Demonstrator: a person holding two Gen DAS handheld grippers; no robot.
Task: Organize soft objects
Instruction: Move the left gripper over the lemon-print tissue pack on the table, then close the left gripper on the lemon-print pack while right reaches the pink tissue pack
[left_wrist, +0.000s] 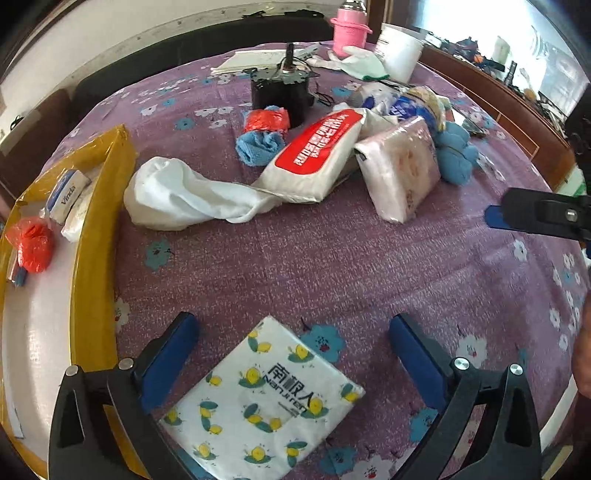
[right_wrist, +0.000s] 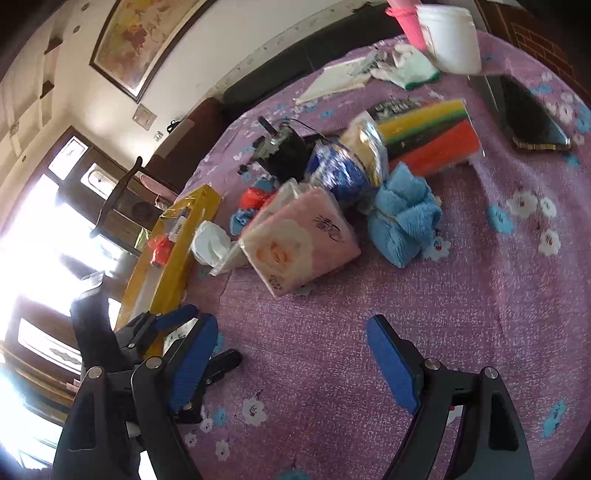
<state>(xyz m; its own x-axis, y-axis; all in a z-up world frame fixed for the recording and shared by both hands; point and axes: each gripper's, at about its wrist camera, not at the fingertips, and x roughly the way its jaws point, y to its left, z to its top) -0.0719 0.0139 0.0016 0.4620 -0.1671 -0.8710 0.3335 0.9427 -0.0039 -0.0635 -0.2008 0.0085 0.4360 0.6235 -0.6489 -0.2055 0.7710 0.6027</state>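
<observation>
Directly under your left claw (left_wrist: 293, 334) lies a lemon-print tissue pack (left_wrist: 264, 402) on the purple floral tabletop (left_wrist: 332, 251); the blue pads stand wide apart on either side of it, neither touching it. Your right claw (right_wrist: 291, 336) hangs just as wide over bare cloth with nothing between its pads. To your left sits the yellow box (left_wrist: 107, 192), already holding a Vinda tissue pack (left_wrist: 68, 194) and a red bag (left_wrist: 33, 245). Beyond, you have a loose heap: a white sock (left_wrist: 184, 195), a red-and-white wipes pack (left_wrist: 314, 155), a pink tissue pack (left_wrist: 400, 170) leaning against the wipes pack, a blue towel bundle (right_wrist: 402, 218) and a striped sponge pack (right_wrist: 428, 136).
</observation>
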